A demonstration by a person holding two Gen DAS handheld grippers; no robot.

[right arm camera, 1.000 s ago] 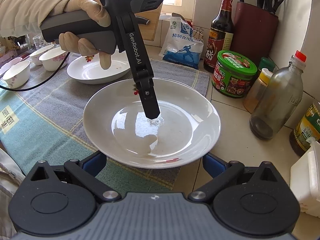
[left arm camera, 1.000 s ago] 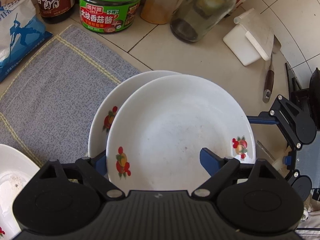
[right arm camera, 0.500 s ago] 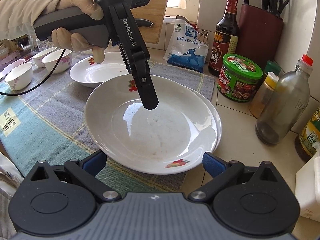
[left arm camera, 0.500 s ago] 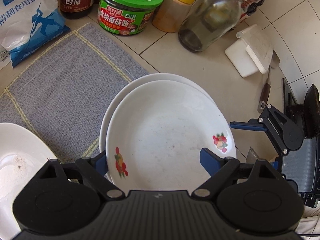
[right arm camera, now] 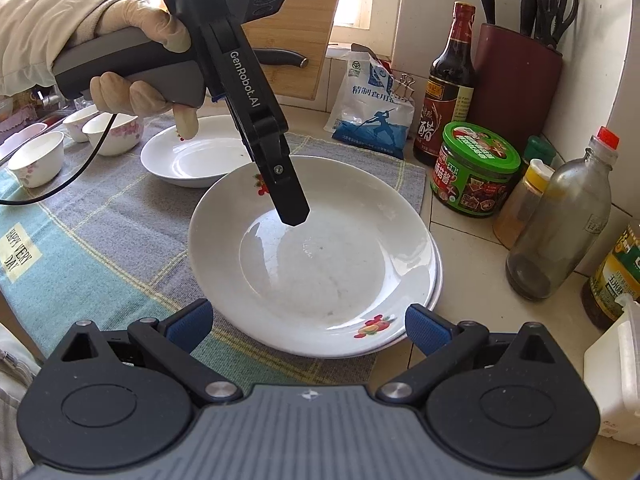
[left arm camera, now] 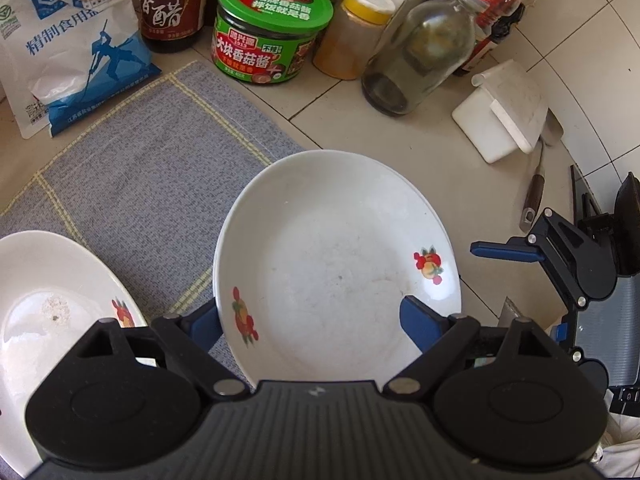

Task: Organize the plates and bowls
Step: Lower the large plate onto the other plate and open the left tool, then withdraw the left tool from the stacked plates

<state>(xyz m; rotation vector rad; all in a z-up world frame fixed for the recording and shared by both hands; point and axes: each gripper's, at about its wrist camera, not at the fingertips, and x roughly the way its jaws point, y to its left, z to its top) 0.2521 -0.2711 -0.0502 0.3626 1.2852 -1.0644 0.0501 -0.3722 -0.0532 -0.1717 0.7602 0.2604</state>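
1. Left wrist view: my left tongs [left arm camera: 310, 320] hang spread over the top plate [left arm camera: 336, 268], a blue pad to either side of its near part, and I cannot tell whether either pad touches the china. The plate lies partly on the grey mat [left arm camera: 152, 184], partly on the tiled table [left arm camera: 420, 148]. A 3rd plate [left arm camera: 44, 304] sits apart at the left. The green jar [left arm camera: 272, 36], glass bottle [left arm camera: 420, 52] and white box [left arm camera: 500, 112] crowd the far side.

2. Right wrist view: my right tongs [right arm camera: 308, 322] are spread, empty, just short of the near rim. Here the top plate [right arm camera: 312, 256] sits nested on a lower plate [right arm camera: 434, 280], whose edge peeks out at the right; I judge this stacking saves room. The left tongs [right arm camera: 294, 210] point steeply down into the bowl of the plate. The other plate [right arm camera: 192, 160] and small bowls [right arm camera: 38, 156] wait on the mat behind; the bottles at the right would block a wide swing.
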